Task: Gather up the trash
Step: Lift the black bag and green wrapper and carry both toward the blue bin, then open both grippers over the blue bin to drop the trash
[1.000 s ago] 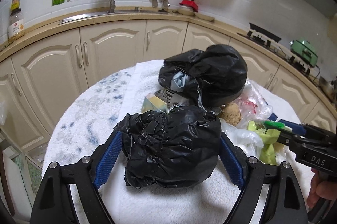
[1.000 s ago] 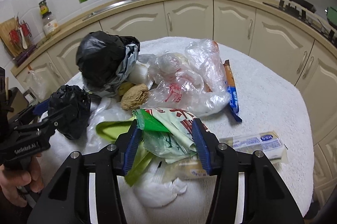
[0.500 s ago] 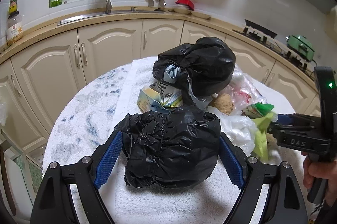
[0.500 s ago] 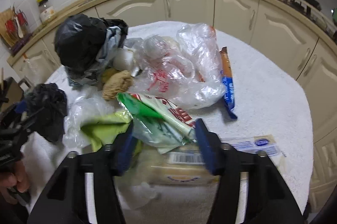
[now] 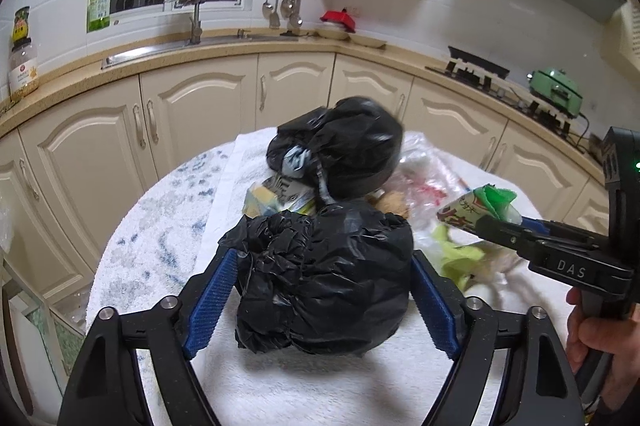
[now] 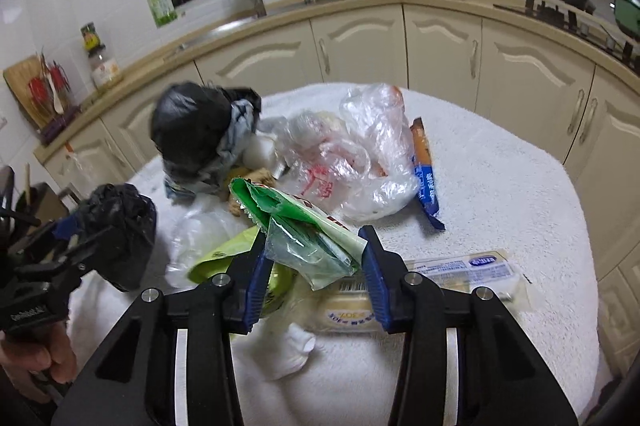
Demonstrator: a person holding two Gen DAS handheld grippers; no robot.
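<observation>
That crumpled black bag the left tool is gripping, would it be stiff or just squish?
The crumpled black bag probably squishes: its thin film is creased all over between the closing left tool. It looks light for its bulk and unlikely to roll, sagging into a lump. The glossy plastic may slip.

Both wrist views look steeply down, close over the table (image 5: pixel 168 194), facing the curved cabinets (image 6: pixel 360 42); each catches the other hand's gripper

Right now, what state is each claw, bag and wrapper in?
left claw: closing on the crumpled black bag.
right claw: closing on the green-and-white wrapper, lifted.
tied black bag: knotted shut, resting on the table.
clear plastic bag: crumpled, lying flat.
</observation>
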